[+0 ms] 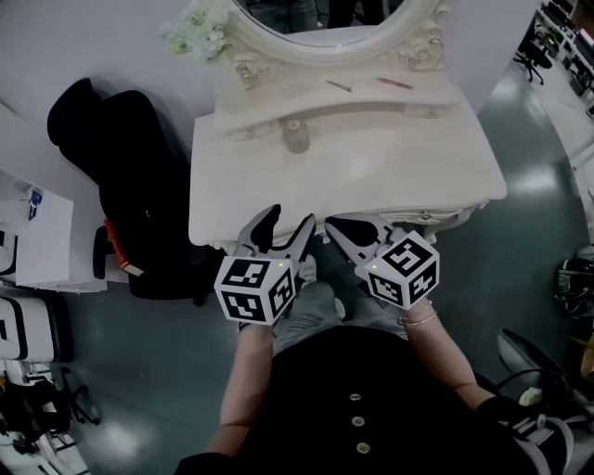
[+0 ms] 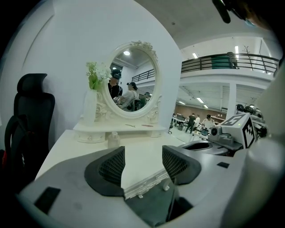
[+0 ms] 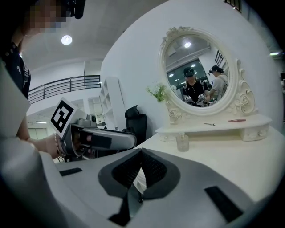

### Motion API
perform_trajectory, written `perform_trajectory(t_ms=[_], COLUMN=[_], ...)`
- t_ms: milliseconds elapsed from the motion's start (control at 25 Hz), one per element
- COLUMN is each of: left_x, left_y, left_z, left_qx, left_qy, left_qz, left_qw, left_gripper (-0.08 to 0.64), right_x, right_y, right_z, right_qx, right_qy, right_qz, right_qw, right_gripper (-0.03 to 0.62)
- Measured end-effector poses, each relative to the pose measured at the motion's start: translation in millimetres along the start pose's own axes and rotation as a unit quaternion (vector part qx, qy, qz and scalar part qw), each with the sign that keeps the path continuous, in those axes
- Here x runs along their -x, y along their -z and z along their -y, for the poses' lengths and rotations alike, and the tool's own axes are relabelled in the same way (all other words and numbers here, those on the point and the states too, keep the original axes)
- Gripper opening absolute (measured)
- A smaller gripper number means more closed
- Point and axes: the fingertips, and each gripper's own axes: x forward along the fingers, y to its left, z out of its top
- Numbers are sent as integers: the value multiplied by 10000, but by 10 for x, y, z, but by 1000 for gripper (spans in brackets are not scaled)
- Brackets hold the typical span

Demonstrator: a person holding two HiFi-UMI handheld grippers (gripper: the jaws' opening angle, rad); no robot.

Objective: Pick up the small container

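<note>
The small container (image 1: 295,135) is a clear little jar standing on the white vanity table (image 1: 390,176), just below the mirror shelf. It also shows in the left gripper view (image 2: 113,139) and the right gripper view (image 3: 182,141), far beyond both sets of jaws. My left gripper (image 1: 288,223) hovers at the table's near edge with its jaws apart and nothing between them (image 2: 143,164). My right gripper (image 1: 336,227) is beside it at the same edge, its pads meeting at the tips (image 3: 140,153) and holding nothing.
An oval mirror (image 1: 325,19) in a carved frame stands at the back, with a vase of pale flowers (image 1: 197,35) at its left. Two thin sticks (image 1: 394,83) lie on the shelf. A black office chair (image 1: 139,186) stands left of the table.
</note>
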Motion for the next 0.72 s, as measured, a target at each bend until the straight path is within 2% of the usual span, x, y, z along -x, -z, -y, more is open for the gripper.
perform_trajectory(t_ms=[400, 720], left_x=[-272, -608], left_y=[-47, -244], left_z=[-90, -405], left_qx=[-27, -41], left_qy=[200, 347], left_qz=[-140, -181], left_qw=[9997, 9992], left_gripper=[241, 241], right_x=[-116, -409], right_y=[-1, -183], right_z=[253, 547], right_qx=[-179, -192], right_qy=[132, 270], right_qz=[-14, -79], right_qw=[9998, 9994], right_gripper=[2, 2])
